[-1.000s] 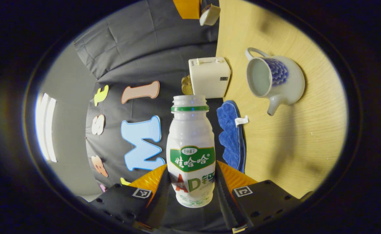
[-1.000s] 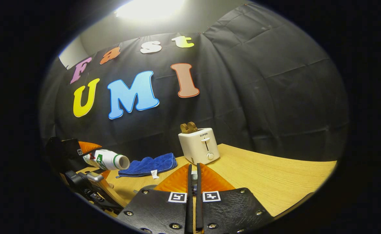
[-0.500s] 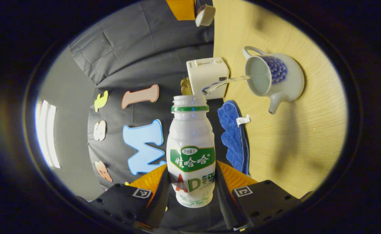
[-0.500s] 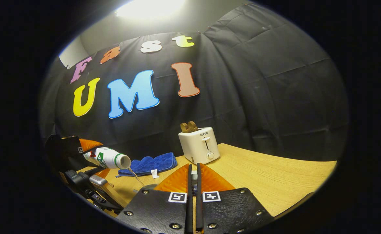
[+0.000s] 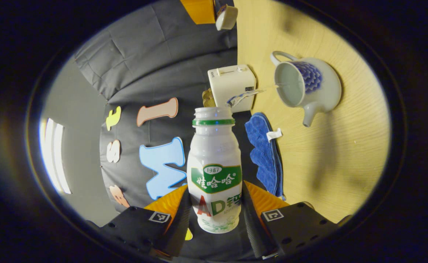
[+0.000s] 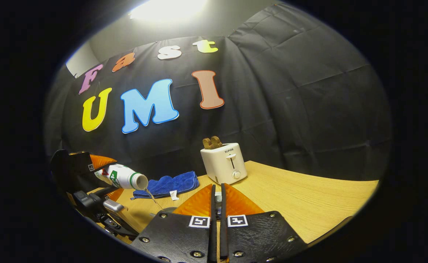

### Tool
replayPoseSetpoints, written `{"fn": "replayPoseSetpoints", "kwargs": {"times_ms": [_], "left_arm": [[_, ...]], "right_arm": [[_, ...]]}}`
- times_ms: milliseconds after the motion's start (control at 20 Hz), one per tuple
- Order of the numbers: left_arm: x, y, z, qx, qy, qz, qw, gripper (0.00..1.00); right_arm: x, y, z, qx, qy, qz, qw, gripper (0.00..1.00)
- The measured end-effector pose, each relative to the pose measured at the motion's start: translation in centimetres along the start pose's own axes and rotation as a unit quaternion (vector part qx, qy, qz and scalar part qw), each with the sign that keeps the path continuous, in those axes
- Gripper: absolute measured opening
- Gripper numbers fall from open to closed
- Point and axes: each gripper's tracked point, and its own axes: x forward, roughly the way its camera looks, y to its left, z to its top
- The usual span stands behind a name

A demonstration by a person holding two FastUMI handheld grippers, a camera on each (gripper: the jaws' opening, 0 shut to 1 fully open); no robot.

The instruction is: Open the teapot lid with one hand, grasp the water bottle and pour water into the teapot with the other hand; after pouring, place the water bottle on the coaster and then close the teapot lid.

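Observation:
My left gripper [image 5: 216, 190] is shut on a white water bottle [image 5: 214, 164] with a green label and an open mouth, tipped on its side. A thin stream of water [image 5: 252, 93] runs from its mouth into the open top of the white teapot [image 5: 309, 87] with a blue flower, which stands on the table. In the right gripper view the tipped bottle [image 6: 124, 177] and the left gripper [image 6: 90, 170] are at the left, with the stream [image 6: 152, 197] falling. My right gripper [image 6: 217, 188] is shut on the teapot lid [image 6: 218, 199], held up; the lid [image 5: 225, 18] shows high above the table.
A white toaster [image 6: 224, 163] with bread in it stands at the back of the wooden table [image 6: 309, 204], by the black wall. A blue cloth [image 6: 168, 184] lies beside it, between toaster and bottle. In the left gripper view they are the toaster [image 5: 232, 86] and cloth [image 5: 265, 153].
A second ago no water was leaving the bottle; it has tipped a little further and a stream now runs into the teapot. The right gripper has held still with the lid.

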Motion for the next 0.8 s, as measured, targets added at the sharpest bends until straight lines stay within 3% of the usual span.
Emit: {"fn": "replayPoseSetpoints", "kwargs": {"times_ms": [50, 800], "left_arm": [[0.02, -0.03, 0.05, 0.001, 0.000, 0.000, 1.000, 0.81], [0.41, 0.65, -0.12, 0.037, -0.008, 0.012, 0.999, 0.81]], "right_arm": [[0.01, 0.01, 0.06, 0.000, 0.000, 0.000, 1.000, 0.03], [0.00, -0.02, 0.02, 0.002, -0.001, -0.001, 1.000, 0.04]]}}
